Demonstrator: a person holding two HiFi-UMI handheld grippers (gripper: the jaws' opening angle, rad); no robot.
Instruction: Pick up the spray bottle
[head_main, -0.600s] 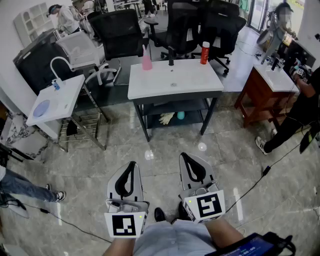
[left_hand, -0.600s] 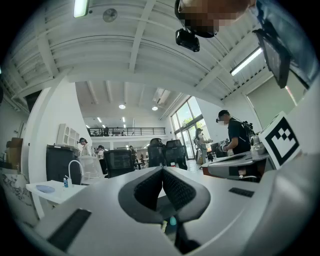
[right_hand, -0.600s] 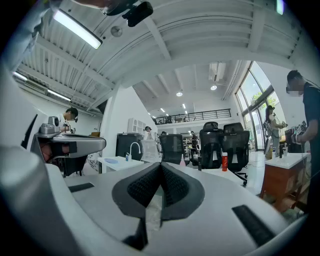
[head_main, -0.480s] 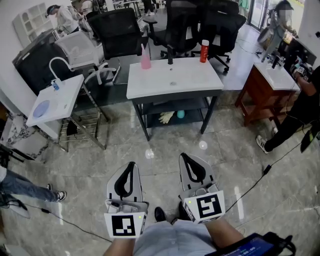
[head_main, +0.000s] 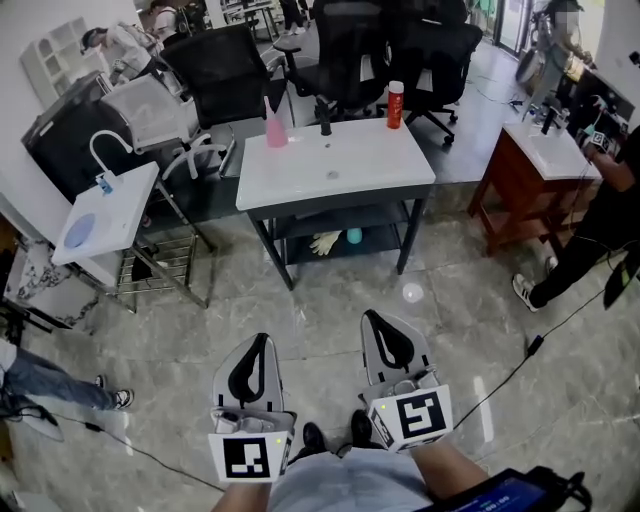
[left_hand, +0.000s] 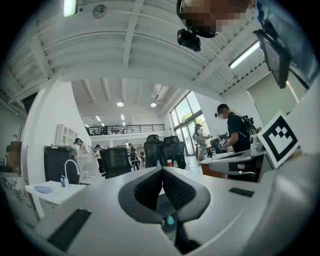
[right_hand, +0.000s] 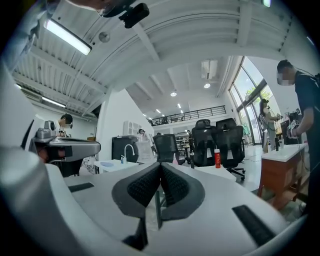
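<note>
Spray bottle (head_main: 275, 126) — the pink one with the trigger top, as far as I can make out — stands upright at the far edge of the white table (head_main: 385, 170). It is well ahead of both grippers and almost straight out from the left gripper (head_main: 261, 338). The right gripper (head_main: 373, 316) lines up more with a red bottle (head_main: 396, 104) along that same far edge, which wants leaving alone.

Both tools are held level down by the person's waist, each with its jaws pressed together and nothing between them. I'd say this is the walking-up stage, since nothing is within reach yet.

To do it well, close the gap to the table first. Then spread the jaws of the gripper going in before it nears the bottle — a closed tip would only knock it over. A dark tap (head_main: 325, 115) stands just to the bottle's right, so I'd come in level from the near side. Close on the body below the trigger, where it looks steadiest. A tall thin bottle tips easily, so squeeze slowly, then lift straight up.
</note>
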